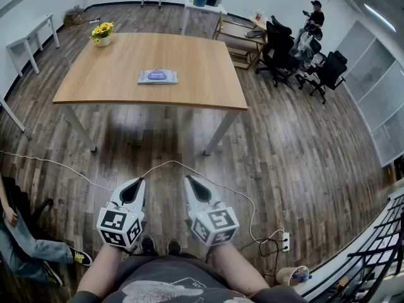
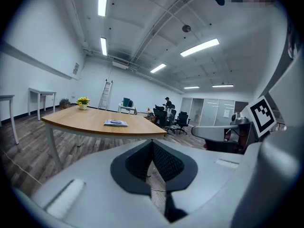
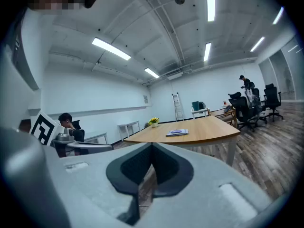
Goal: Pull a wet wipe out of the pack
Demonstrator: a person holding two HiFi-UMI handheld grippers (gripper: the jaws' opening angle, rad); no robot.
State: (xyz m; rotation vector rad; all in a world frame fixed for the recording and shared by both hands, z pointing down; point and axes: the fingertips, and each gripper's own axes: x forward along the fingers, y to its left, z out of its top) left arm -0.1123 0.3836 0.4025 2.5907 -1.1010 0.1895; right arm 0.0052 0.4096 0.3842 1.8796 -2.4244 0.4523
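Well beyond both tongs (image 1: 137, 182) (image 1: 190, 180), wipe pack (image 1: 158, 76)

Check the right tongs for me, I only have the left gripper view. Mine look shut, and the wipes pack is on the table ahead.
Observer: The right gripper has its tongs shut too, nothing between them.
Operator: Floor hazards on the right side?
Observer: Head view shows a white power strip lying on the floor at our right.
Operator: Anyone near us?
Observer: A seated person at our left, one leg stretched out on the floor.
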